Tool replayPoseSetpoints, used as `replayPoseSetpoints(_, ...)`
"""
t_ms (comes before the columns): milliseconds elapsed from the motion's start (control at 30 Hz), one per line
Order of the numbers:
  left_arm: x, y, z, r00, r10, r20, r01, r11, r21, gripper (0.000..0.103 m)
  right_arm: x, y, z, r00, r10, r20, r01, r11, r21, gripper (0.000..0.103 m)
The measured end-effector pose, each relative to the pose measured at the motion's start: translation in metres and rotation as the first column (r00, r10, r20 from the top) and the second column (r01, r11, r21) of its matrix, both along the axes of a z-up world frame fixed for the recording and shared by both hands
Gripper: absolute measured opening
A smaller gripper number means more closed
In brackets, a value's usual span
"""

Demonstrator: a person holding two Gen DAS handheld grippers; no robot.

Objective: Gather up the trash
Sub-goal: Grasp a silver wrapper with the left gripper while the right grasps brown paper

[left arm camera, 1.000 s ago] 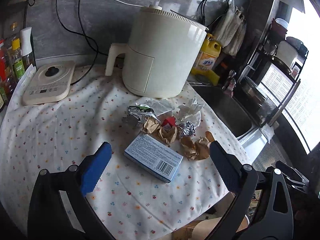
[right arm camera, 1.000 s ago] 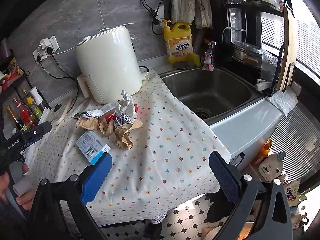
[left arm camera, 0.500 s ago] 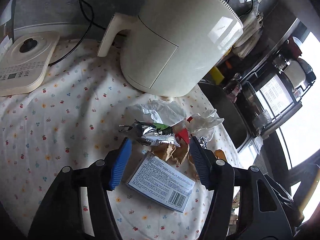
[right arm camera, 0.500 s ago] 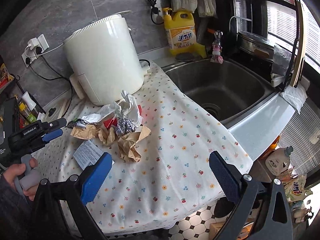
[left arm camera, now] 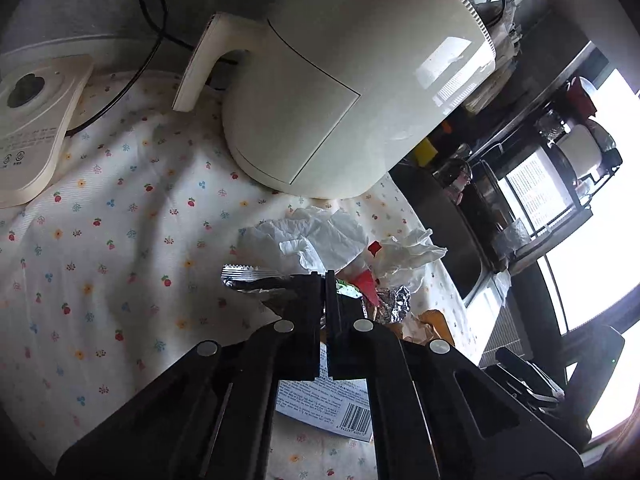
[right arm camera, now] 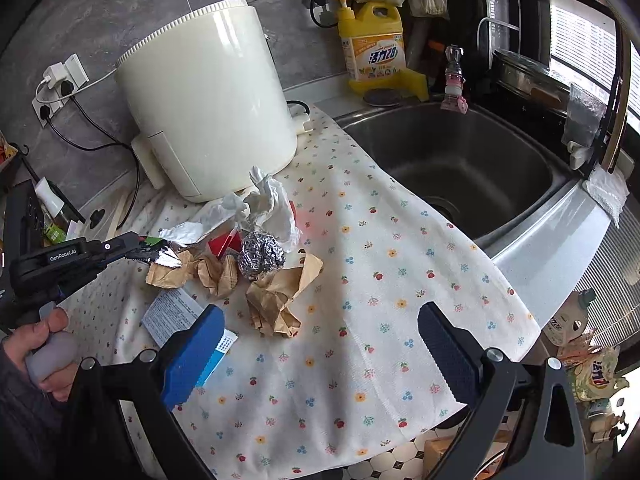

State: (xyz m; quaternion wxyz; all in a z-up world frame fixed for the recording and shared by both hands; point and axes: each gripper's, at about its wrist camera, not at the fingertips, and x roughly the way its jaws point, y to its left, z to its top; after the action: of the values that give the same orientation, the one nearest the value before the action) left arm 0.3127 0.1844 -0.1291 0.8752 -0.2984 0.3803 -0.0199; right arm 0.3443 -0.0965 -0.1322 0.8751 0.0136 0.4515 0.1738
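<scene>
Left gripper [left arm camera: 325, 280] clamps the foil wrapper [left arm camera: 250, 278], hiding its far end.

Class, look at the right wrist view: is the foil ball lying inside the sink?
No: the foil ball sits on the flowered cloth among crumpled papers, well apart from the sink.

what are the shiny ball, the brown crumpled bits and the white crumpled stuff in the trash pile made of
Shiny ball: looks like aluminium foil, silvery with sharp mirror-like creases.
Brown bits: likely kraft paper, matte tan, with stiff folds.
White stuff: probably tissue or napkin, thin, soft, dull, loosely wrinkled.
</scene>
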Motion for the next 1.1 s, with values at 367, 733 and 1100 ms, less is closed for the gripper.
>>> replayPoseSetpoints(367, -0.035, 0.021, 0.035, 0.993, 0.069, 0.091, -0.077, 0.994, 0.081, 0.002, 0.015, 0.029, -0.023, 0.995, 0.072, -0.071, -0.071, 0.997, 0.011, 0.080)
replayPoseSetpoints(733, -0.075, 0.027, 0.045, 0.987, 0.133, 0.093, -0.145, 0.980, 0.133, 0.002, 0.012, 0.030, -0.032, 0.984, 0.134, -0.114, -0.129, 0.990, 0.049, 0.005)
replayPoseSetpoints(1100, -0.093, -0.028, 0.071, 0.985, 0.081, 0.151, -0.105, 0.982, 0.158, 0.001, -0.025, -0.014, -0.001, 0.988, 0.146, -0.052, -0.141, 0.986, 0.091, 0.003)
